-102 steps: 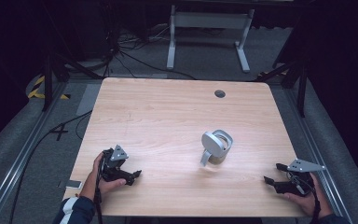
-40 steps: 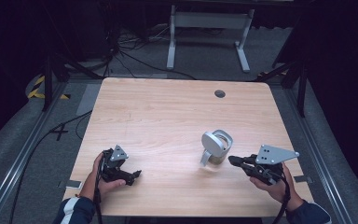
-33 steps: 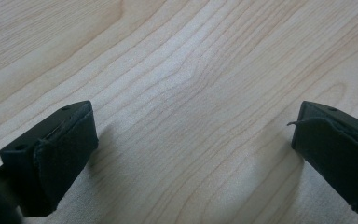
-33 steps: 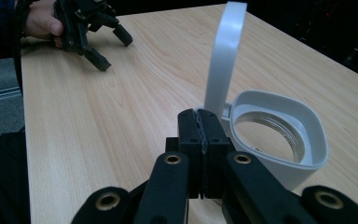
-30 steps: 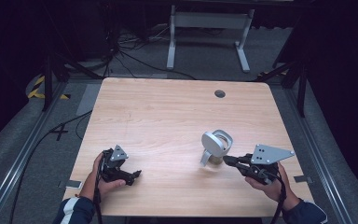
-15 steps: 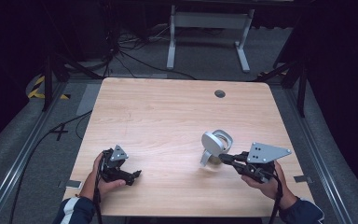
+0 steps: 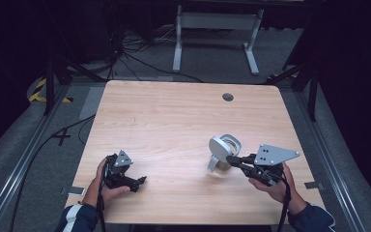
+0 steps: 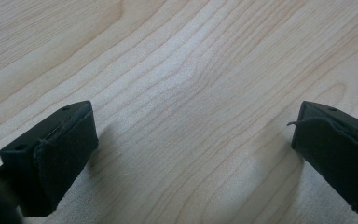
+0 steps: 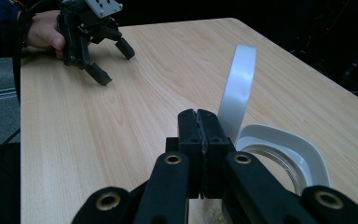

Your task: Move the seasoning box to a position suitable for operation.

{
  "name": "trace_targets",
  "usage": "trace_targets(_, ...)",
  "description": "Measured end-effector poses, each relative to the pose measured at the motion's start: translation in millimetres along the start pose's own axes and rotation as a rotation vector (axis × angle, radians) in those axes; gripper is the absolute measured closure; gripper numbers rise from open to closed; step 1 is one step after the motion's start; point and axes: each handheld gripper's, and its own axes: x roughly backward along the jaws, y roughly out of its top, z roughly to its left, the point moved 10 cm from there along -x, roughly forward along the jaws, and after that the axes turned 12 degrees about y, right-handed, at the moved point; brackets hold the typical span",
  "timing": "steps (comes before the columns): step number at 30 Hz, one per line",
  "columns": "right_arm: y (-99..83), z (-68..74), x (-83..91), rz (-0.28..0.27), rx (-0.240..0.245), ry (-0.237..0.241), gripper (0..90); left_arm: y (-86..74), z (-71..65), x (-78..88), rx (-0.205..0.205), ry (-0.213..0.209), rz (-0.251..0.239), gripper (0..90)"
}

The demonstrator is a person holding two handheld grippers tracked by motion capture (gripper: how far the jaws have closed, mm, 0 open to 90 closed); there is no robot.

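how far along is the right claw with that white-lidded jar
Done: the jar already stands with its white flip lid upright. In hand: the right claw, jaws shut, sits against the jar by the lid. Left: the jar isn't gripped; the left claw rests open on the table.

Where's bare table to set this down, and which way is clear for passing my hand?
The wooden table is bare across its far half up to the small round grommet hole, and through the middle between the left tool and the white-lidded clear container. It is crowded at the near right, where the shut right tool meets that container.
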Motion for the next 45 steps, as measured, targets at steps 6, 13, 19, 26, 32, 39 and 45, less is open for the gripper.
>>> trace_targets(6,0.4,-6.5,0.7,0.006,-0.002,-0.014,89.7,0.0,0.0,0.0,0.0,0.0,0.0,0.5)
trace_targets(13,-2.0,-15.2,3.7,0.011,-0.012,-0.033,89.7,0.0,-0.3,0.0,0.003,-0.001,0.0,0.5)
trace_targets(19,-7.0,-24.0,7.6,0.021,-0.018,-0.061,89.7,0.0,-0.1,0.0,0.001,0.0,0.0,0.5)
trace_targets(26,-12.8,-33.9,13.1,0.029,-0.032,-0.089,89.7,0.0,0.0,0.0,0.0,0.0,0.0,0.5)
trace_targets(32,-17.0,-39.4,17.7,0.041,-0.039,-0.108,89.7,0.0,0.0,0.0,0.0,-0.001,0.0,0.5)
trace_targets(39,-22.1,-47.0,22.8,0.054,-0.056,-0.125,89.7,0.0,-0.3,0.0,0.002,-0.002,0.0,0.4)
trace_targets(45,-24.8,-48.0,24.2,0.072,-0.047,-0.134,89.7,0.0,0.0,0.0,0.0,-0.001,0.0,0.4)
